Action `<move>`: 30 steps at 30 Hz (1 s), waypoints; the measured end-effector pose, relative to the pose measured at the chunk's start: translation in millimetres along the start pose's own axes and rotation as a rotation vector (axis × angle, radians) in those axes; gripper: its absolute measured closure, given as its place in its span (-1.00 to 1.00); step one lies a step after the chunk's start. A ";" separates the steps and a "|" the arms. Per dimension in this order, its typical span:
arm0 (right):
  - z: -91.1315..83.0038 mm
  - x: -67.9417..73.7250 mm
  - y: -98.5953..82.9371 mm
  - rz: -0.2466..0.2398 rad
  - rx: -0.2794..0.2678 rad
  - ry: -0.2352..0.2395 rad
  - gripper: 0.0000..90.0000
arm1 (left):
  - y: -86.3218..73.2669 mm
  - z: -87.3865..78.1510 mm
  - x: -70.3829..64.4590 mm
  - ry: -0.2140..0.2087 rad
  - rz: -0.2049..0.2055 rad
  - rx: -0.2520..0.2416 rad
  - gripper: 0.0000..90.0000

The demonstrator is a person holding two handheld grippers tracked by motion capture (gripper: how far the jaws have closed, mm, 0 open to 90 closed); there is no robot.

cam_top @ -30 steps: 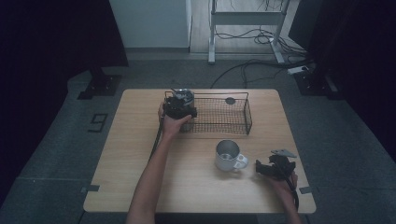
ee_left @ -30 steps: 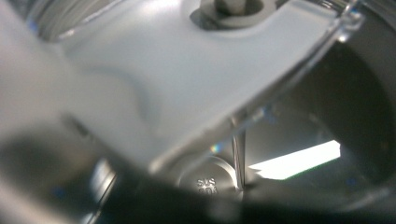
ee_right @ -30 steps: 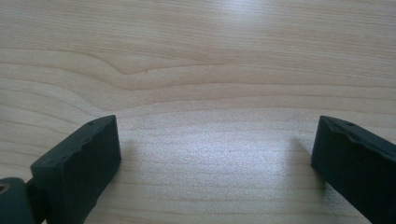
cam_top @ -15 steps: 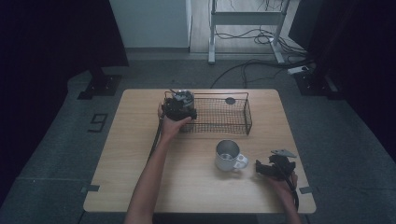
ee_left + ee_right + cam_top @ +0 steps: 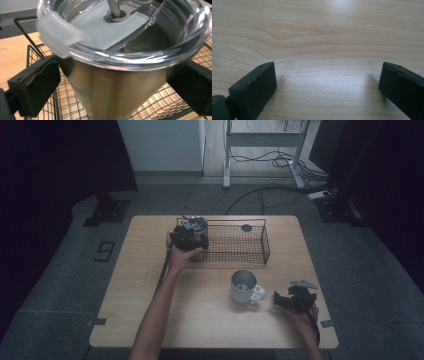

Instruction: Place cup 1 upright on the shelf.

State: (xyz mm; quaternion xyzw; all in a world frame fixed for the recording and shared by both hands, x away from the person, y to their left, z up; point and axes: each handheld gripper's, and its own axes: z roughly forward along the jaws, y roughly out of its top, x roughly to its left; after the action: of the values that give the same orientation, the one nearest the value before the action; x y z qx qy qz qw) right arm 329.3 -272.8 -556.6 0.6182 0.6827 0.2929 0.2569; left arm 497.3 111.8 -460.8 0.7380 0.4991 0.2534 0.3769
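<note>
Now left hand-held gripper (image 5: pixel 115 82) grips steel tumbler (image 5: pixel 117 87)

White mug (image 5: pixel 244 287) upright on table (image 5: pixel 150 270); small dark disc (image 5: pixel 246 227) at far edge.

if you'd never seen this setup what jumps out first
First, the steel tumbler with its clear lid, clamped between the left gripper's black jaws over the left end of the black wire basket at the far side of the wooden table. Next, the metal mug standing alone in front of the basket. The right gripper rests near the table's right edge, jaws open on bare wood.
</note>
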 end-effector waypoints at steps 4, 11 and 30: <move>0.0 0.0 0.0 0.000 0.000 0.000 -0.98 | -2.7 -7.8 2.5 -0.011 -0.009 -0.006 -0.99; 0.0 0.0 0.0 0.000 0.000 0.000 -0.98 | -13.8 -25.2 6.0 -0.022 -0.010 -0.014 -0.95; -0.1 0.2 0.1 0.002 0.002 -0.001 -0.98 | -43.7 -85.3 6.0 -0.095 0.023 -0.086 -0.82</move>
State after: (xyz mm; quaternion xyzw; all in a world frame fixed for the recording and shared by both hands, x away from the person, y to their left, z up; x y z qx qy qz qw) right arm 329.3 -272.6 -556.4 0.6192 0.6822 0.2924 0.2563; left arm 411.7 152.8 -446.1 0.7380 0.4608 0.2436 0.4287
